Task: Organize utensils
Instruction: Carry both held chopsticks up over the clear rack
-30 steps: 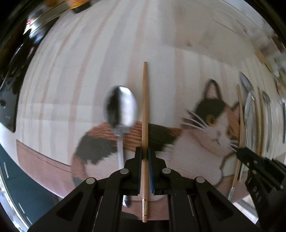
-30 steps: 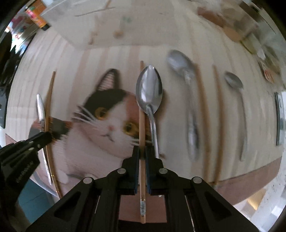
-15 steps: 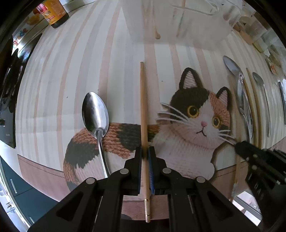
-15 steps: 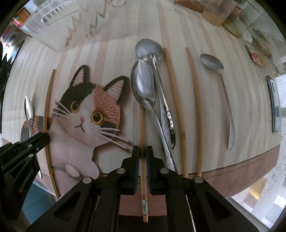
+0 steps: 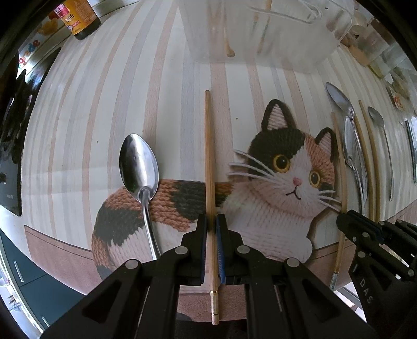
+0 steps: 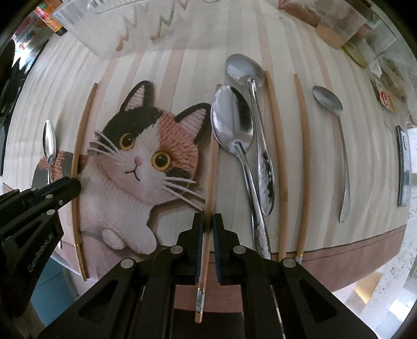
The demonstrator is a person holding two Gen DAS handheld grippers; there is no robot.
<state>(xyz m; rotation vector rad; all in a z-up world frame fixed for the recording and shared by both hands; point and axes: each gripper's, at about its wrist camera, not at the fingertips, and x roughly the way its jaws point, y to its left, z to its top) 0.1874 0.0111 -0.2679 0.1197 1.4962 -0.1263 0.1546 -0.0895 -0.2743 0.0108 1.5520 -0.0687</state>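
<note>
Left chopstick (image 5: pixel 208 156): wooden, clamped between the pads of the left gripper (image 5: pixel 211 226); it crosses the body of the cat picture (image 5: pixel 284 187), tip pointing away from the camera, metal-capped end sticking out behind the fingers.
Right chopstick (image 6: pixel 212 167): wooden, pinched by the right gripper (image 6: pixel 208 221); it runs just beside the cat picture's ear on the side away from the left gripper, capped end behind the pads.
Left gripper: fingers together on its chopstick, pointing down at the cloth.
Right gripper: fingers closed on its chopstick, also pointing down.
Lone spoon (image 5: pixel 139 167): bowl up, lying over the cat picture's tail end, near the left chopstick but apart from it.
Two overlapping spoons (image 6: pixel 242 135): just beyond the right chopstick from the cat picture, handles crossing.
Loose chopsticks (image 6: pixel 277 167): two, lying beyond the overlapping spoons, roughly parallel.
Small spoon (image 6: pixel 336 135): farthest from the cat picture, alone.
Striped cloth (image 5: pixel 104 104): covers the table under everything.
Clear plastic bin (image 5: pixel 260 31): past the cat picture's head, at the cloth's far edge.
Bottle (image 5: pixel 80 18): far corner, well away from the cat picture.
</note>
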